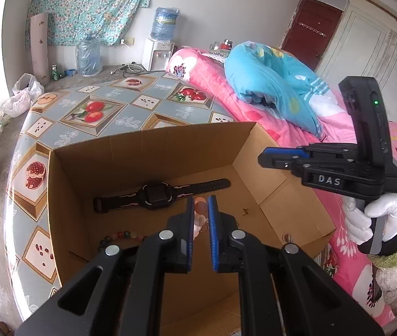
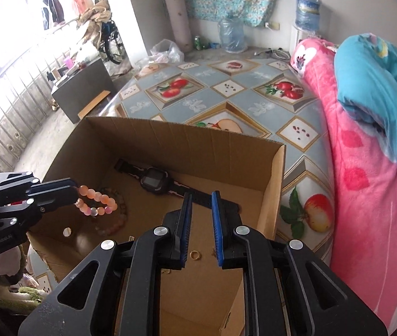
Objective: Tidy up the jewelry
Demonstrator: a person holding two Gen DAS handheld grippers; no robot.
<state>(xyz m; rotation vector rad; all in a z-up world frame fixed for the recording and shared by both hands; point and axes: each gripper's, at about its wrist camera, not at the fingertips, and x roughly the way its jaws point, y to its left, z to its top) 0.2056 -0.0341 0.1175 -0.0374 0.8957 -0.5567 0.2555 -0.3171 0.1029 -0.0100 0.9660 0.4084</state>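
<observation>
Left gripper [image 2: 72, 193] pinching bracelet [image 2: 97, 200] over box [image 2: 278, 184]; right gripper [image 2: 201, 196] parted, empty. Thin hold, perhaps; beads could slip, scatter.

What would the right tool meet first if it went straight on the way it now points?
Most likely the black watch on the floor of the cardboard box: its strap shows just past the right tool. Nothing is gripped between the pads. Depth is unclear; it might touch bare cardboard first.

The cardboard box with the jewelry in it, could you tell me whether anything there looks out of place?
Nothing looks damaged or spilled. The black wristwatch lies flat on the brown cardboard box floor, a small gold ring sits loose, and the left gripper holds a pink bead bracelet above it.
</observation>
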